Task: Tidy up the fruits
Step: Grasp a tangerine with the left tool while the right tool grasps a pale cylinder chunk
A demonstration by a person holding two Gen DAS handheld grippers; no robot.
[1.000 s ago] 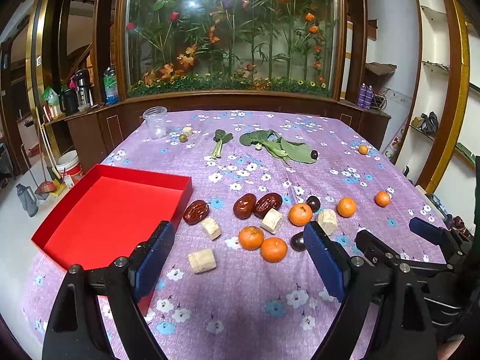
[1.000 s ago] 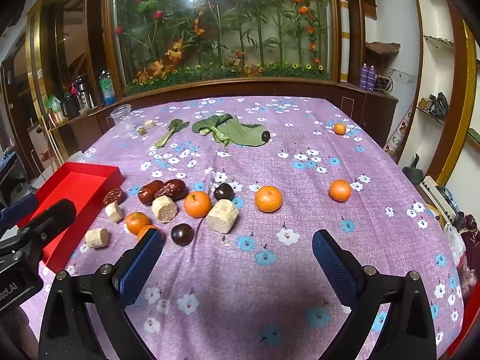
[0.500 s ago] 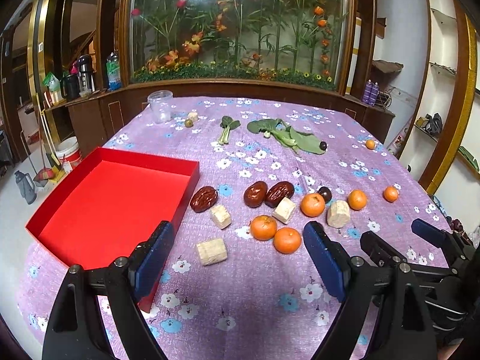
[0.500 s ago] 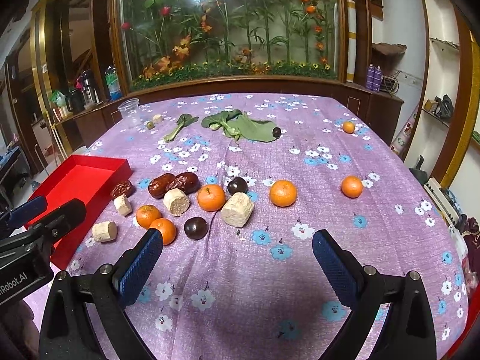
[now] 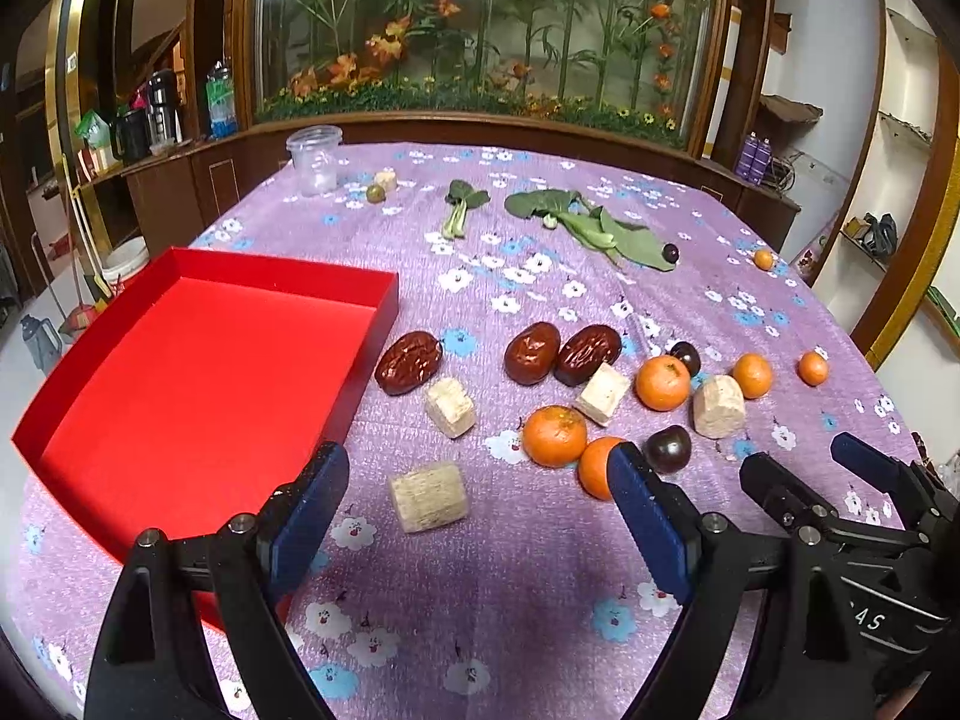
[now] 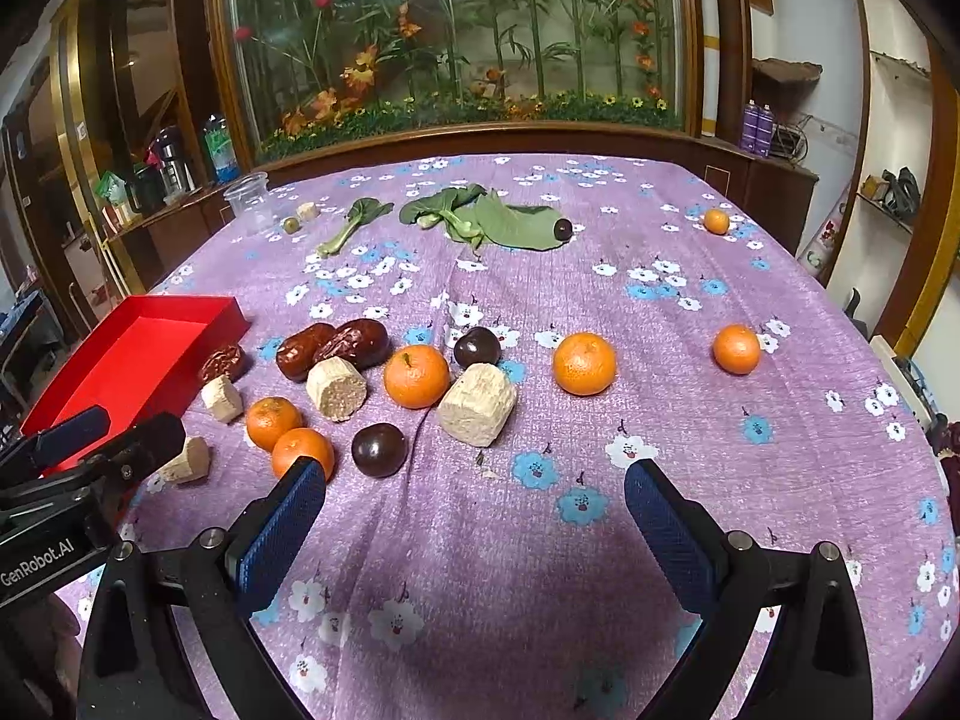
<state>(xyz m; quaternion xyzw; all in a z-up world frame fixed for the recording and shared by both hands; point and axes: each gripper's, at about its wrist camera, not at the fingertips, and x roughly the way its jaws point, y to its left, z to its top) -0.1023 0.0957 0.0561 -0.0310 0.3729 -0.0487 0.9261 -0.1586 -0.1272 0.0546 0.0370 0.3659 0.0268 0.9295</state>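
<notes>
I have both tools hovering above the purple flowered tablecloth (image 6: 480, 540), and neither grips anything. My left gripper (image 5: 477, 519) stands wide, its blue pads apart over the near edge of the cloth; my right gripper (image 6: 474, 516) is spread just as wide and empty.

I take the red tray (image 5: 198, 372) as my landmark. Nearest me, just off its near right corner, lies a pale cut chunk (image 5: 428, 495). Further right of the tray I see two mandarins touching each other (image 5: 554, 435), with a dark plum (image 5: 667, 449) just beside them. Close to the tray's right wall sits a red date (image 5: 409, 362), a second pale chunk (image 5: 450, 406) just in front of it. A pair of dates (image 5: 561, 351) lies further right, then another mandarin (image 5: 662, 383) and a bigger pale block (image 5: 718, 406). Well to the right of the tray, two mandarins (image 6: 584, 363) sit apart on bare cloth.

Beyond the tray, green leaves (image 5: 591, 225) lie spread with a small dark fruit (image 5: 670, 252) at their edge. Far behind the tray stands a clear plastic cup (image 5: 313, 159).
</notes>
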